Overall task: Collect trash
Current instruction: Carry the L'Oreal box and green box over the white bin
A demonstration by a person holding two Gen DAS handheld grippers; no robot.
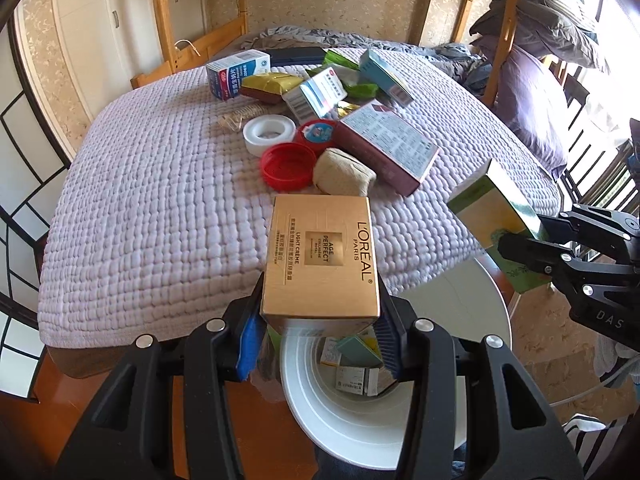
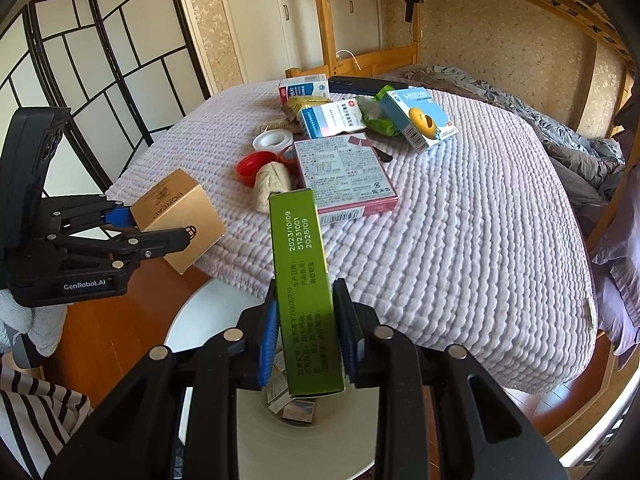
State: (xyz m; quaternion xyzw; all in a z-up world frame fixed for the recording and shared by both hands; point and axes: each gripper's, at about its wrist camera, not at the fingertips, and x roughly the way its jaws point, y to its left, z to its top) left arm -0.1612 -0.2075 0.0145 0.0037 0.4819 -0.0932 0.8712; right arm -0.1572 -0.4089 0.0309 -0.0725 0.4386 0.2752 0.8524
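My left gripper (image 1: 320,344) is shut on a gold L'Oreal box (image 1: 322,256) and holds it over the white trash bin (image 1: 360,424). My right gripper (image 2: 306,344) is shut on a tall green box (image 2: 304,280), also above the bin (image 2: 304,448), which holds several small boxes. The gold box also shows in the right wrist view (image 2: 180,218), and the green box in the left wrist view (image 1: 496,216). More trash lies on the bed: a pink box (image 1: 384,148), a red lid (image 1: 288,166), a tape roll (image 1: 268,134) and a beige pouch (image 1: 344,174).
The quilted bed (image 2: 460,260) fills the middle, with several medicine boxes (image 2: 416,118) at its far side. A folding screen (image 2: 100,80) stands left. Wooden bunk posts (image 1: 504,40) and bedding are on the right. The wooden floor (image 2: 120,300) surrounds the bin.
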